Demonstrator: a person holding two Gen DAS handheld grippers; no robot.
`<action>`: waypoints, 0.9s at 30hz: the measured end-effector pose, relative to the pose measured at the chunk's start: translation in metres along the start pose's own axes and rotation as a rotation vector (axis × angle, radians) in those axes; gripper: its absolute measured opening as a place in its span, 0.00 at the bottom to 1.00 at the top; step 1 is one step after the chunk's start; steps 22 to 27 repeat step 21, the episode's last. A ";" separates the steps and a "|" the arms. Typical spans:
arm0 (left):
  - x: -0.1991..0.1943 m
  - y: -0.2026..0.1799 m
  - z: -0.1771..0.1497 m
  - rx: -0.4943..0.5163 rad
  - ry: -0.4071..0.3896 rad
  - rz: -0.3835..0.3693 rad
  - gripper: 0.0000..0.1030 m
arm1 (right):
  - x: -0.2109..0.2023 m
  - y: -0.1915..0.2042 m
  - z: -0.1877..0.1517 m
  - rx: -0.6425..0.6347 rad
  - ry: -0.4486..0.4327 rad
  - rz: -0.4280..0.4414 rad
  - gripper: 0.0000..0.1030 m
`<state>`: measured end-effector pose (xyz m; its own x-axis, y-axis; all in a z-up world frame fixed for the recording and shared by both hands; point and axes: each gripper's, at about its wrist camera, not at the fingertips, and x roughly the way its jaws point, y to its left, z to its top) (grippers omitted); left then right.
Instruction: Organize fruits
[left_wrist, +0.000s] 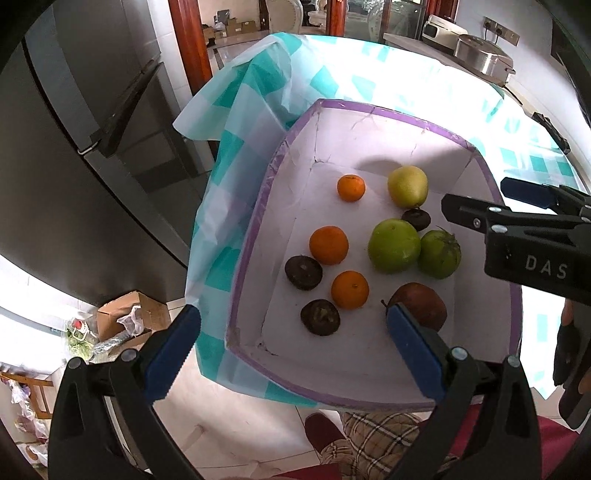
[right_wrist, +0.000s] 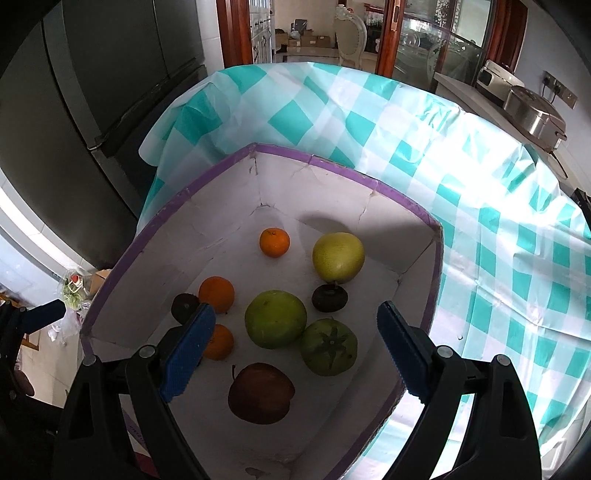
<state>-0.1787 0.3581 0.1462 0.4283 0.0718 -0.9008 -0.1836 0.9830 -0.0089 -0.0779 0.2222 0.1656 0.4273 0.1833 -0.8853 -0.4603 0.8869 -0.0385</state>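
A white box with a purple rim (left_wrist: 251, 229) (right_wrist: 155, 221) sits on a teal-checked tablecloth and holds loose fruit. Inside lie three oranges (left_wrist: 328, 244) (right_wrist: 217, 293), a yellow pear (left_wrist: 407, 185) (right_wrist: 338, 256), a green apple (left_wrist: 394, 245) (right_wrist: 276, 324), a green persimmon (left_wrist: 439, 253) (right_wrist: 328, 347), a red apple (left_wrist: 424, 302) (right_wrist: 261, 392) and three dark round fruits (left_wrist: 303, 272) (right_wrist: 329, 298). My left gripper (left_wrist: 293, 354) hovers open over the box's near left corner, empty. Above the red apple and green fruits, my right gripper (right_wrist: 295, 350) (left_wrist: 476, 195) is open and holds nothing.
The tablecloth (right_wrist: 480, 184) drapes over the table's left edge beside a dark fridge (left_wrist: 74, 147). A cardboard box (left_wrist: 129, 314) and bags lie on the floor. Metal appliances (right_wrist: 532, 110) stand on a counter at the back right. A person's slippered feet (left_wrist: 369, 443) show below.
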 end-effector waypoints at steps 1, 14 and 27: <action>0.000 0.000 -0.001 -0.001 0.002 0.002 0.98 | 0.000 0.000 0.000 -0.002 0.002 0.001 0.84; -0.014 -0.018 -0.001 -0.034 -0.059 0.037 0.98 | -0.017 -0.005 -0.013 -0.022 0.009 0.014 0.84; -0.037 -0.085 -0.006 0.098 -0.156 0.216 0.98 | -0.048 -0.068 -0.030 0.124 -0.140 0.038 0.84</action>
